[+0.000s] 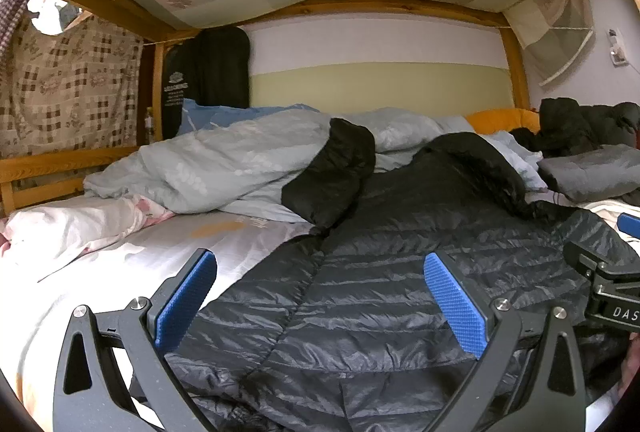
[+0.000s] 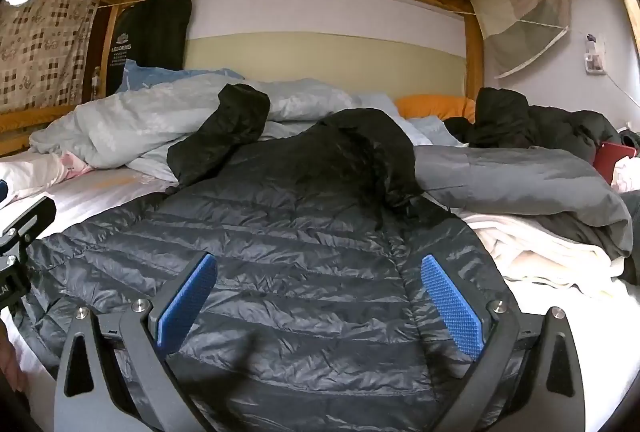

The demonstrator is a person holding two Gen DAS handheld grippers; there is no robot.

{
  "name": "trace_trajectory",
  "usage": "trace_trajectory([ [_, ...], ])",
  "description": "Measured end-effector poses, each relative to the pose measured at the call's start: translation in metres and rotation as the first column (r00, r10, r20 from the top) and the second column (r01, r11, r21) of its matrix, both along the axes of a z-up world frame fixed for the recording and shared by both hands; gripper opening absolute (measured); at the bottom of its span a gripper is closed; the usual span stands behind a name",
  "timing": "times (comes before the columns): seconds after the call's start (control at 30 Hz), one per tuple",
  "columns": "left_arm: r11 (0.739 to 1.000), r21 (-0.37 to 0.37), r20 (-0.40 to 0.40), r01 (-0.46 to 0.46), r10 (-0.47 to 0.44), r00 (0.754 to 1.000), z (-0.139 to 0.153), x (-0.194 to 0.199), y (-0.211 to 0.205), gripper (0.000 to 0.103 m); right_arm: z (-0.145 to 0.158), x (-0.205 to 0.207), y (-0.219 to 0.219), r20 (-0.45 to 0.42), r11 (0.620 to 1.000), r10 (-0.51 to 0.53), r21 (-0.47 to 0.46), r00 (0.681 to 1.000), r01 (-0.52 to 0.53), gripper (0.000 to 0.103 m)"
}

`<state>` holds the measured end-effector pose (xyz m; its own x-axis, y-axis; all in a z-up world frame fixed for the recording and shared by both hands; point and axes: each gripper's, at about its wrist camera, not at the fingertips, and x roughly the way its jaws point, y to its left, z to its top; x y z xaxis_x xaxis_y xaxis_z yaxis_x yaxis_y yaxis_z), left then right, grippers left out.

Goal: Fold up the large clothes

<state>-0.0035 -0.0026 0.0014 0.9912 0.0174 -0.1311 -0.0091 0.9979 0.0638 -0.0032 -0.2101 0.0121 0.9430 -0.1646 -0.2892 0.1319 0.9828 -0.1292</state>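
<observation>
Left wrist view: the left gripper point(image 1: 320, 302), jaws wide apart and empty, hovers over a dark quilted jacket point(image 1: 380, 272) spread on the bed sheet point(image 1: 120, 272); right wrist view: the right gripper point(image 2: 318, 302), jaws equally apart, hovers above the jacket's middle; a grey folded garment point(image 2: 520, 184) lies beside the jacket.

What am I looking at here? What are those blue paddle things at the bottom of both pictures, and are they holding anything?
They are the pads of two hand-held grippers; a person carries one in each hand, each with its own camera. One picture looks out from the left gripper, the other from the right gripper. Both stand wide open and hold nothing. Under them a dark puffer jacket lies spread on the bed sheet, waiting to be folded. Behind it are a rumpled pale blue duvet, an orange pillow and a grey blanket.
</observation>
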Motion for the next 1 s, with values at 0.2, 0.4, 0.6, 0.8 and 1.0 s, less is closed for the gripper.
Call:
trace_trajectory([
  [0.2, 1.000, 0.016, 0.008, 0.000, 0.000, 1.000, -0.001, -0.002, -0.005, 0.103, 0.001, -0.001, 0.001, -0.008, 1.000, -0.017, 0.014, 1.000, 0.017, 0.103],
  [0.4, 1.000, 0.028, 0.038, -0.003, 0.002, 0.999, -0.002, -0.009, -0.007, 0.103, 0.002, -0.007, -0.001, 0.055, 1.000, -0.022, 0.021, 0.998, 0.021, 0.103],
  [0.6, 1.000, 0.000, -0.009, 0.018, -0.018, 1.000, -0.001, -0.001, -0.002, 0.103, 0.000, 0.004, -0.003, -0.003, 0.996, 0.044, 0.078, 0.999, -0.044, 0.103],
  [0.8, 0.997, 0.047, 0.008, 0.058, -0.058, 0.998, -0.001, -0.009, -0.012, 0.103, 0.000, 0.006, -0.002, -0.075, 0.993, 0.059, 0.102, 0.995, -0.052, 0.103],
  [1.0, 0.997, 0.040, 0.054, 0.060, -0.062, 0.997, 0.017, -0.027, -0.011, 0.103, 0.013, -0.010, -0.003, -0.004, 0.990, 0.062, 0.126, 0.998, -0.061, 0.103],
])
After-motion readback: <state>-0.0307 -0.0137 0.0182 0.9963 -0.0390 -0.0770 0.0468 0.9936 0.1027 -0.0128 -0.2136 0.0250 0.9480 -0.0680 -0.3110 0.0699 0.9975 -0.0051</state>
